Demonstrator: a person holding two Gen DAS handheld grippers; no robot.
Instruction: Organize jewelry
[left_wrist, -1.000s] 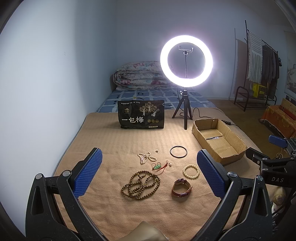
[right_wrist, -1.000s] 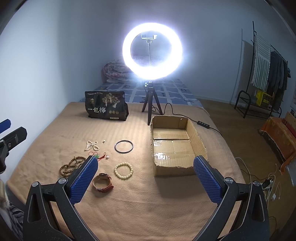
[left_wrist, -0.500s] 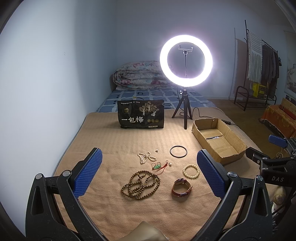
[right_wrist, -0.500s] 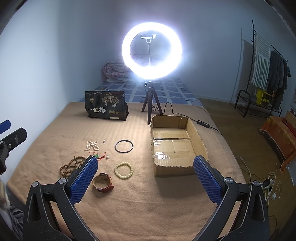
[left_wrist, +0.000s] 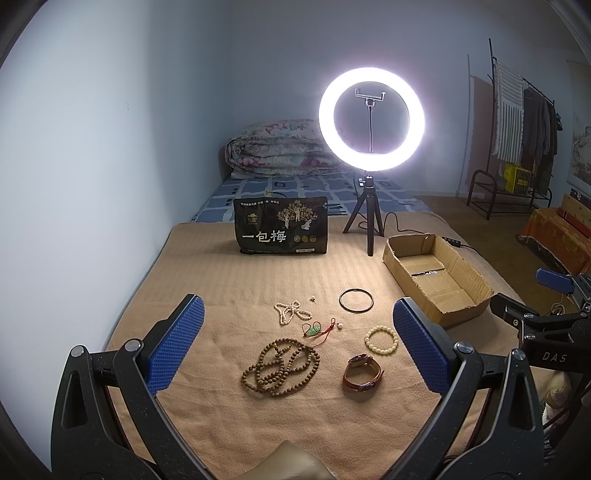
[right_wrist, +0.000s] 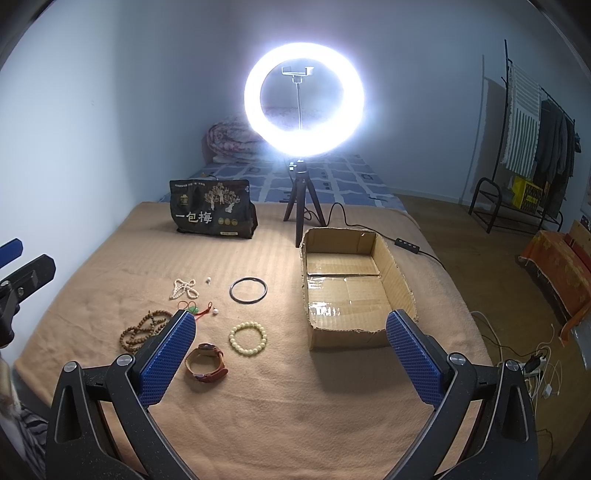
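Note:
Jewelry lies on the tan blanket (left_wrist: 229, 280): a brown wooden bead necklace (left_wrist: 280, 367), a brown leather watch (left_wrist: 362, 373), a cream bead bracelet (left_wrist: 381, 339), a black bangle (left_wrist: 356, 300), a pearl string (left_wrist: 291, 313) and a red cord with a green pendant (left_wrist: 317, 329). An empty cardboard box (right_wrist: 351, 291) stands to their right. My left gripper (left_wrist: 297, 343) hangs open above the near side of the jewelry, holding nothing. My right gripper (right_wrist: 291, 354) is open too, between the watch (right_wrist: 205, 362) and the box front.
A lit ring light (left_wrist: 371, 120) on a small tripod (left_wrist: 365, 218) stands behind the box, its cable trailing right. A black snack bag (left_wrist: 280, 230) stands upright at the back. The wall runs along the left. Clothes rack (right_wrist: 532, 147) and floor cables (right_wrist: 532, 362) lie right.

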